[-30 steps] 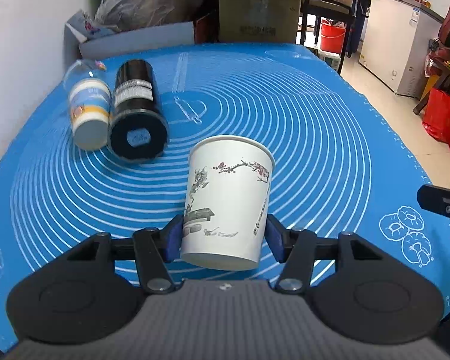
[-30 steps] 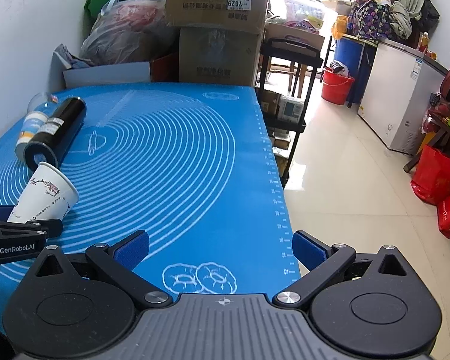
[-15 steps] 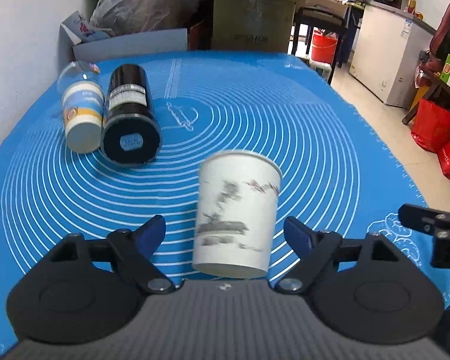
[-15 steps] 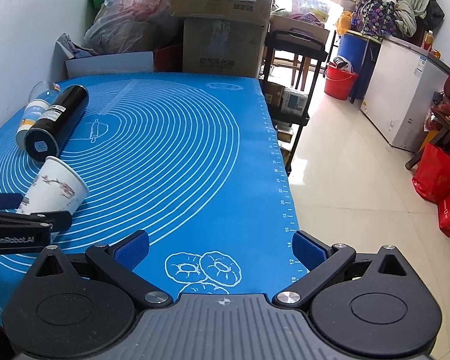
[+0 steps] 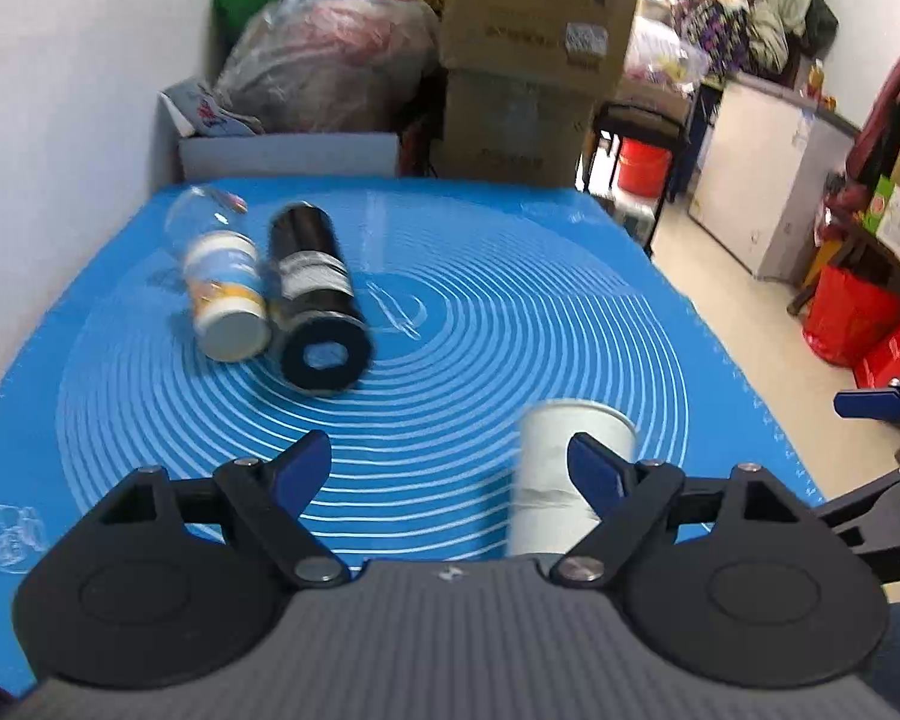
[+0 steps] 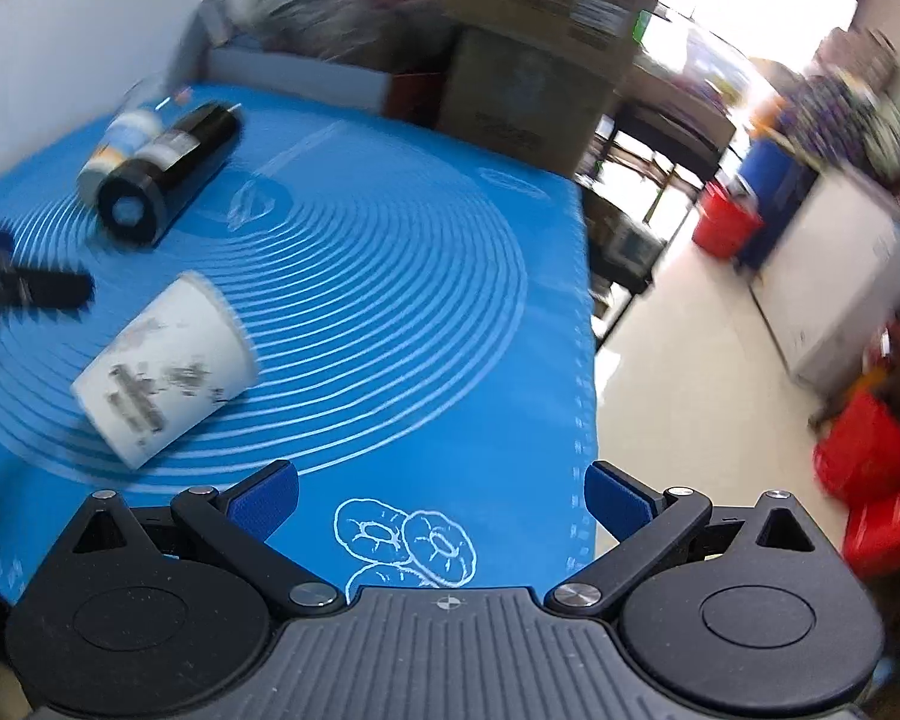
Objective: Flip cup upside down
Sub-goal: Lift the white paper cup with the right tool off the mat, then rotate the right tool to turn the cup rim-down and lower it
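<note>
The white paper cup (image 6: 165, 366) with a dark printed pattern rests on the blue mat (image 6: 390, 276), wide rim down and narrow base toward the camera, leaning in the fisheye view. In the left wrist view the cup (image 5: 561, 474) stands just inside my right finger, free of both pads. My left gripper (image 5: 450, 468) is open and empty, drawn back from the cup. My right gripper (image 6: 441, 501) is open and empty over the mat's near edge, right of the cup.
A black cylinder (image 5: 318, 294) and a clear bottle with a white cap (image 5: 225, 279) lie side by side at the mat's far left. Cardboard boxes (image 5: 528, 54) and bags stand behind the table. The table's right edge drops to the floor.
My left gripper opened and let go of the cup, then drew back and to the left. The cup now rests on the mat. The right gripper has moved toward the cup.
</note>
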Action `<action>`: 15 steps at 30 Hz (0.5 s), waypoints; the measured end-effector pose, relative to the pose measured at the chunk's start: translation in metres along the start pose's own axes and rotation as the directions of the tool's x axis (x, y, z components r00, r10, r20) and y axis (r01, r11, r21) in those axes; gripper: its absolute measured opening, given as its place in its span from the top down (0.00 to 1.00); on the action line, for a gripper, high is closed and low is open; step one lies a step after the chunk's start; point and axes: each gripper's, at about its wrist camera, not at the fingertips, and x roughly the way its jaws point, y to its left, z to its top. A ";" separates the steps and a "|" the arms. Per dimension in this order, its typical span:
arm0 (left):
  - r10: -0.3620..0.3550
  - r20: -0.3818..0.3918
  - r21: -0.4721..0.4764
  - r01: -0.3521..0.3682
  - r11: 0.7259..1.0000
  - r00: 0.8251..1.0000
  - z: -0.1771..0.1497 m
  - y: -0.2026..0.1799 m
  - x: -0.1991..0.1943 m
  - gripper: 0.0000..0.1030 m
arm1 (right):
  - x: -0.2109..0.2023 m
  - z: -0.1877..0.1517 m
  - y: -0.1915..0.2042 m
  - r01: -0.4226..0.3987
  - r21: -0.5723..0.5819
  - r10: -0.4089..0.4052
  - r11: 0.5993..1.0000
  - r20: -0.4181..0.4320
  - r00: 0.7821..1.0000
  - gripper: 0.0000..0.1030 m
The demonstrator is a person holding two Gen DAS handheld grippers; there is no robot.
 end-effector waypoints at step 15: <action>0.159 -0.013 -0.159 -0.159 0.974 0.987 -0.035 0.098 -0.026 0.17 | -0.014 0.011 0.135 0.141 -0.974 -0.134 0.179 0.118 0.984 0.01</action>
